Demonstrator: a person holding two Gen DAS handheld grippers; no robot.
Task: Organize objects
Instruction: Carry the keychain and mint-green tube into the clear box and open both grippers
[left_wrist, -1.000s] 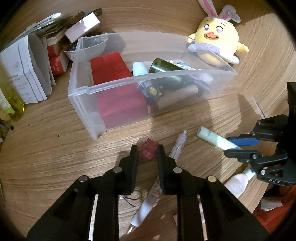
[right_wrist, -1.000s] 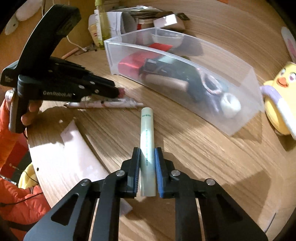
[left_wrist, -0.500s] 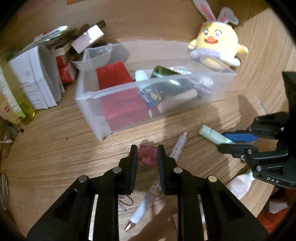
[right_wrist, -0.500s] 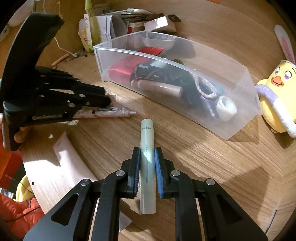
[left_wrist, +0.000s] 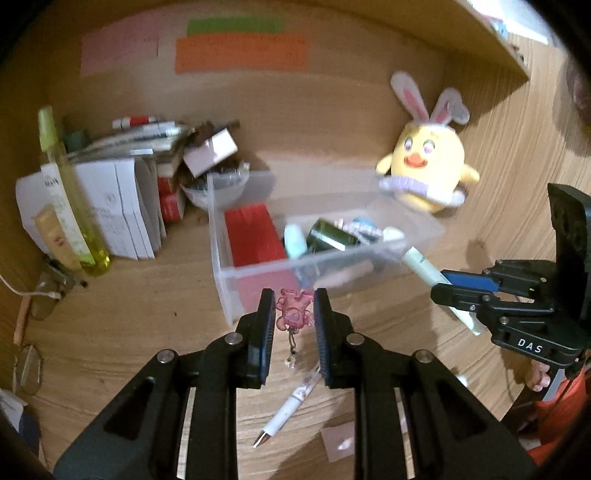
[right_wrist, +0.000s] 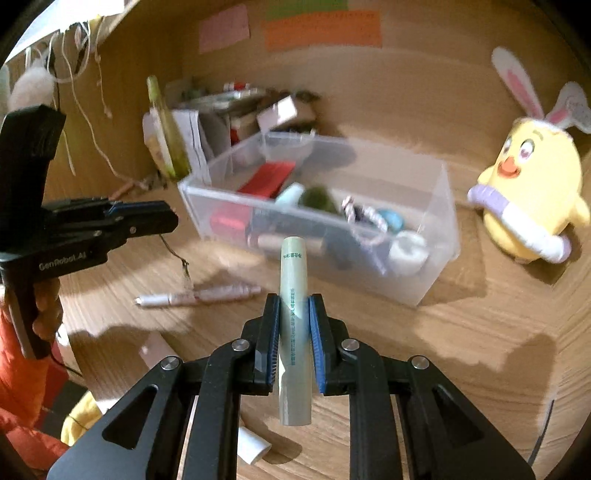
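My left gripper is shut on a pink translucent charm with a small chain hanging below, held above the desk just in front of the clear plastic bin. My right gripper is shut on a pale green tube, lifted off the desk and pointing at the bin. The tube and right gripper also show in the left wrist view, close to the bin's right front corner. The bin holds a red box, a dark green bottle and other small items.
A white and pink pen lies on the wooden desk below my left gripper. A yellow plush chick sits right of the bin. Papers, boxes and a yellow-green bottle crowd the back left. Glasses lie at the far left.
Both grippers have risen off the desk with their objects, the charm and the green tube, and moved toward the bin. The pen stays on the desk.
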